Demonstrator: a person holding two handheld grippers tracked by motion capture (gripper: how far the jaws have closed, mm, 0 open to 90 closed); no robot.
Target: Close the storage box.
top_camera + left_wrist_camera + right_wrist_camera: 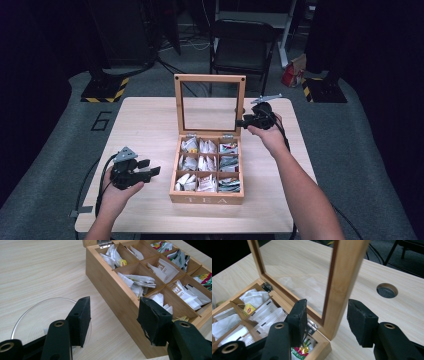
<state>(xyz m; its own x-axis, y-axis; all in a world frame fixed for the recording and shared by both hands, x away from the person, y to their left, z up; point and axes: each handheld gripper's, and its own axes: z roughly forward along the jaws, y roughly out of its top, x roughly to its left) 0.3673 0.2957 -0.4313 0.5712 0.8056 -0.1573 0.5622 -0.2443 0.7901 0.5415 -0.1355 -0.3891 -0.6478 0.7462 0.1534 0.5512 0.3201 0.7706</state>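
Note:
A wooden tea box point(206, 198) stands in the middle of the table, its compartments filled with several paper tea bags point(199, 163). Its glass-paned lid point(210, 78) stands upright at the back. My right gripper point(241, 123) is at the lid's right edge. In the right gripper view its jaws point(327, 303) straddle the wooden lid frame point(347, 270), and a gap shows beside the left pad. My left gripper point(150, 167) is open to the left of the box. In the left gripper view it point(113, 302) hovers over a clear glass dish point(37, 315) beside the box wall point(112, 292), holding nothing.
A round cable hole point(387, 290) is cut into the tabletop to the right of the lid. A black chair point(242, 45) and a red bag point(292, 72) stand on the floor beyond the table's far edge. Bare tabletop point(145, 120) lies left of the box.

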